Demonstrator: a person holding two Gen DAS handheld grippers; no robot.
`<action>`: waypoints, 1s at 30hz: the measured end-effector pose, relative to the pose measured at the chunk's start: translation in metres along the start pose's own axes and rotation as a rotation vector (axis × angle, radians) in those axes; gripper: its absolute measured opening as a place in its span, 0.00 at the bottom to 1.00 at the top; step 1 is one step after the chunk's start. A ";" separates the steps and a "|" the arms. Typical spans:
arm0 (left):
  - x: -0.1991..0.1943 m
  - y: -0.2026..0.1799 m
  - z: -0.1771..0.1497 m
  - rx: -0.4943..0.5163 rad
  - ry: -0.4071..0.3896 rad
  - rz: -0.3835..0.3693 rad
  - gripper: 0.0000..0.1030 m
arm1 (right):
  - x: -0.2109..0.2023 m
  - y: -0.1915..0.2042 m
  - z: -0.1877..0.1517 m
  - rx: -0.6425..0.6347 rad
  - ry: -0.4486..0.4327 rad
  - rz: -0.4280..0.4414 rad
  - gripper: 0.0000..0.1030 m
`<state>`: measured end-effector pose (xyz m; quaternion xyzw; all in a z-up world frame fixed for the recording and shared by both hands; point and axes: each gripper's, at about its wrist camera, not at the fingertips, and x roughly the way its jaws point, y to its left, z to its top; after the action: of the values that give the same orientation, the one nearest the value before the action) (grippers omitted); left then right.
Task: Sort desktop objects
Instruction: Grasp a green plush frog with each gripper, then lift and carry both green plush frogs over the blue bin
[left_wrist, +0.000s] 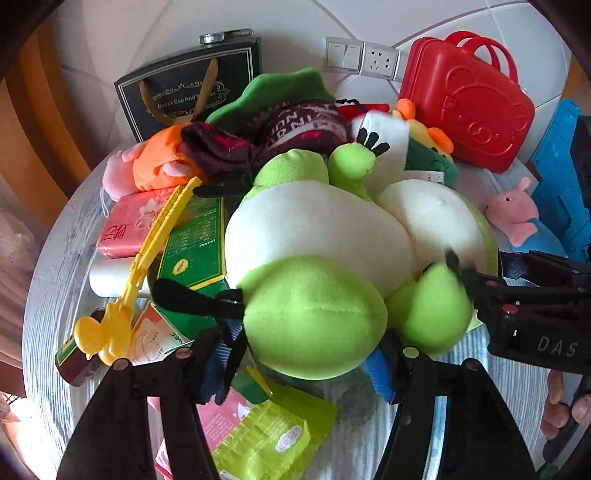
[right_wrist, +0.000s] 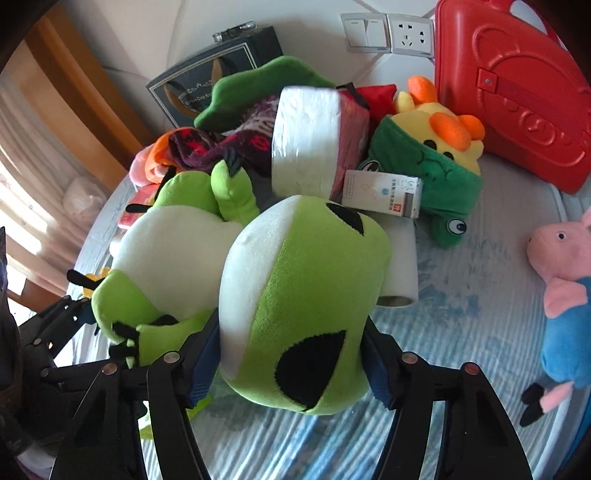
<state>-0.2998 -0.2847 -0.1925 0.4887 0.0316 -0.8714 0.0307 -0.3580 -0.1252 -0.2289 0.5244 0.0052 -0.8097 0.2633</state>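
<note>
Both grippers grip the same green-and-white frog plush (left_wrist: 325, 243). The left gripper (left_wrist: 314, 354) has its blue-padded jaws about half closed on the frog's rounded green lower end, pads pressing in from either side. The right gripper (right_wrist: 291, 354) clamps the frog's head (black eye patches facing its camera) between its own half-closed jaws. The frog spans between them above the striped table (right_wrist: 461, 332), near the clutter: a red case (left_wrist: 469, 110) far right, a pink pig toy (right_wrist: 561, 288) at right.

Left tool (left_wrist: 314, 354) and right tool (right_wrist: 291, 365) both clamped
</note>
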 end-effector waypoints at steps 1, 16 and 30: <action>-0.005 -0.005 0.000 0.002 -0.016 -0.003 0.61 | -0.010 0.000 -0.002 -0.003 -0.018 0.004 0.65; -0.140 -0.101 -0.035 0.024 -0.273 0.042 0.61 | -0.173 -0.013 -0.059 -0.132 -0.295 0.046 0.65; -0.251 -0.171 -0.067 0.148 -0.455 -0.057 0.61 | -0.313 -0.031 -0.132 -0.093 -0.494 -0.046 0.65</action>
<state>-0.1263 -0.1030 -0.0089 0.2794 -0.0264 -0.9595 -0.0234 -0.1620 0.0705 -0.0297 0.2978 -0.0104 -0.9179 0.2620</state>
